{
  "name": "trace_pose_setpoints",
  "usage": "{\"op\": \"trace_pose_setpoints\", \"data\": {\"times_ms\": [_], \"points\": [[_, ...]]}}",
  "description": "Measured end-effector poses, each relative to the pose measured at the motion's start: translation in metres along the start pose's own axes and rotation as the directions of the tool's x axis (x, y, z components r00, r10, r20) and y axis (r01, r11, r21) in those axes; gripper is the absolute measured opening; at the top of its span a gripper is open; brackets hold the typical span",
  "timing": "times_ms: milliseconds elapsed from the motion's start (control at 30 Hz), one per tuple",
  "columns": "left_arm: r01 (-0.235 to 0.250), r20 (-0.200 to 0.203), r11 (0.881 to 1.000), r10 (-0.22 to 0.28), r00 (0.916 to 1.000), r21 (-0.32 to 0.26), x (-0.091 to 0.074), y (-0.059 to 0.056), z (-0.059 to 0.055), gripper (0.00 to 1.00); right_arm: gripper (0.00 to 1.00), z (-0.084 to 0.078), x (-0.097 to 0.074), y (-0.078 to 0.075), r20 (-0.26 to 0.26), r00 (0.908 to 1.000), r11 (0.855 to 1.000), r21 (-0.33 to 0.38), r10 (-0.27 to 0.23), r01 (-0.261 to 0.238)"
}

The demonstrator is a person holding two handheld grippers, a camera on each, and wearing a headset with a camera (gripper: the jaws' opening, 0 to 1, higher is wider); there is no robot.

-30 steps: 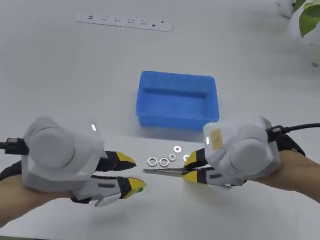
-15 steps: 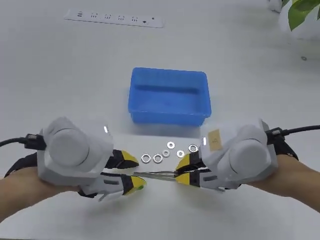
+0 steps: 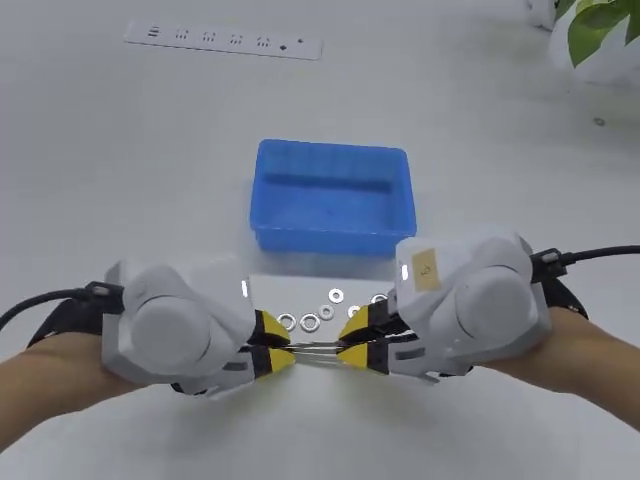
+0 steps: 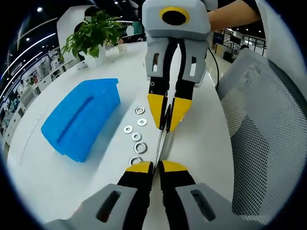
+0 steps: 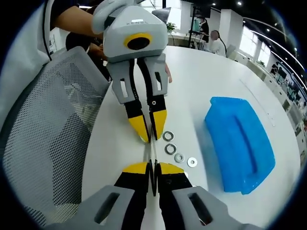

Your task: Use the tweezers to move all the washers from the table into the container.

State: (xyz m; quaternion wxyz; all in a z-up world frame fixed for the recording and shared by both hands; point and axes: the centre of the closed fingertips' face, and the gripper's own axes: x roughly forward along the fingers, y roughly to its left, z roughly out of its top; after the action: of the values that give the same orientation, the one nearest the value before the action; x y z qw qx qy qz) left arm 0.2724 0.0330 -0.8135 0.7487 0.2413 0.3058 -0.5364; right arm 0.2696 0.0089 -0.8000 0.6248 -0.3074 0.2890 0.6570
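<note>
Table: white work surface under both grippers. Container: blue, open-topped, nothing visible inside, well beyond both sets of fingertips. Left gripper and right gripper: tip to tip and facing each other, each with its jaws clenched on one end of the same tool. Tweezers: slim metal pair, bridging the short gap between the yellow fingertips, low over the table. Washers: about six in a loose row, flat on the table just beyond the tweezers on the container side. None is gripped and none is in the container. Handling note, as a judgement: the step looks like settling the grip on the tweezers. One gripper should end up holding them across both arms, partway along, so that a squeeze closes the points. The other should let go cleanly, leaving the points free and aimed at the nearest washer. Keep the tool raised so that it does not sweep the row.
</note>
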Motion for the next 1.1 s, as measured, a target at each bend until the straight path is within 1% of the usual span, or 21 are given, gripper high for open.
{"op": "trace_pose_setpoints", "data": {"times_ms": [100,167,233,267,333,433,467,533,567,600,633,667,700,733,800,833,867,900,967,1000,1100], "points": [[0.007,-0.001,1.0,-0.007,1.0,0.0,0.001,0.0,0.001,0.1,0.07,0.001,-0.001,0.002,0.0,1.0,1.0,-0.007,-0.001,0.001],[0.013,-0.01,1.0,-0.013,0.9999,0.014,0.001,-0.001,0.001,0.09,0.07,0.002,-0.002,0.002,0.006,1.0,1.0,-0.013,-0.004,0.004],[0.02,-0.031,0.998,-0.018,0.9994,0.057,0.001,-0.003,0.0,0.08,0.08,0.003,-0.003,0.003,0.013,0.9999,1.0,-0.02,-0.004,0.004],[0.034,-0.057,0.995,-0.029,0.9979,0.093,-0.001,-0.006,-0.002,0.07,0.08,0.003,-0.002,0.004,0.014,0.9999,1.0,-0.023,-0.003,0.004],[0.049,-0.078,0.994,-0.042,0.996,0.094,-0.003,-0.009,-0.002,0.07,0.08,0.004,0.0,0.01,0.003,0.9999,0.999,-0.051,0.012,-0.012],[0.064,-0.08,0.994,-0.057,0.9952,0.091,-0.011,-0.012,-0.001,0.07,0.08,0.002,0.004,0.014,-0.02,0.9998,0.995,-0.099,0.001,-0.003],[0.066,-0.073,0.993,-0.059,0.9956,0.093,-0.014,-0.013,0.002,0.07,0.08,0.001,0.004,0.015,-0.025,0.9997,0.995,-0.1,-0.002,0.0],[0.075,-0.037,0.994,-0.073,0.9967,0.076,-0.024,-0.016,0.011,0.07,0.08,0.001,0.004,0.017,-0.023,0.9997,0.994,-0.107,-0.004,0.001],[0.075,-0.01,0.995,-0.074,0.9972,0.073,-0.03,-0.016,0.017,0.07,0.08,0.001,0.003,0.017,-0.016,0.9999,0.994,-0.109,-0.007,0.005],[0.075,0.004,0.994,-0.076,0.9971,0.076,-0.032,-0.017,0.02,0.07,0.08,0.003,0.003,0.018,-0.002,1.0,0.994,-0.108,-0.006,0.006],[0.074,0.028,0.995,-0.076,0.9967,0.068,-0.037,-0.018,0.025,0.07,0.08,0.005,0.002,0.018,0.01,0.9999,0.994,-0.105,-0.012,0.013],[0.066,0.018,0.995,-0.068,0.9975,0.072,-0.04,-0.018,0.025,0.07,0.08,0.009,0.001,0.016,0.034,0.9991,0.996,-0.089,-0.023,0.026],[0.057,0.034,0.995,-0.06,0.9976,0.083,-0.043,-0.017,0.029,0.07,0.08,0.012,0.001,0.016,0.045,0.9987,0.996,-0.088,-0.023,0.027],[0.055,0.045,0.995,-0.059,0.9973,0.078,-0.046,-0.018,0.033,0.07,0.08,0.014,0.0,0.016,0.057,0.998,0.995,-0.095,-0.027,0.033],[0.045,0.059,0.996,-0.05,0.997,0.08,-0.05,-0.018,0.04,0.07,0.08,0.017,0.0,0.015,0.072,0.9969,0.995,-0.09,-0.031,0.038],[0.047,0.065,0.996,-0.052,0.9966,0.075,-0.051,-0.018,0.043,0.07,0.08,0.018,-0.001,0.015,0.078,0.9965,0.995,-0.093,-0.032,0.039],[0.051,0.083,0.996,-0.056,0.9949,0.071,-0.053,-0.019,0.049,0.07,0.08,0.021,-0.002,0.016,0.09,0.9953,0.993,-0.105,-0.035,0.044],[0.042,0.094,0.996,-0.049,0.9944,0.076,-0.053,-0.019,0.053,0.06,0.08,0.022,-0.002,0.015,0.094,0.9948,0.993,-0.108,-0.038,0.049],[0.048,0.105,0.996,-0.056,0.9929,0.074,-0.052,-0.02,0.058,0.05,0.08,0.023,-0.004,0.015,0.105,0.9938,0.993,-0.109,-0.038,0.05],[0.044,0.117,0.997,-0.052,0.9918,0.071,-0.05,-0.021,0.062,0.05,0.08,0.024,-0.005,0.015,0.12,0.9919,0.993,-0.105,-0.042,0.055],[0.039,0.111,0.996,-0.048,0.9927,0.081,-0.044,-0.022,0.064,0.05,0.08,0.023,-0.006,0.015,0.133,0.99,0.994,-0.096,-0.048,0.061]]}}
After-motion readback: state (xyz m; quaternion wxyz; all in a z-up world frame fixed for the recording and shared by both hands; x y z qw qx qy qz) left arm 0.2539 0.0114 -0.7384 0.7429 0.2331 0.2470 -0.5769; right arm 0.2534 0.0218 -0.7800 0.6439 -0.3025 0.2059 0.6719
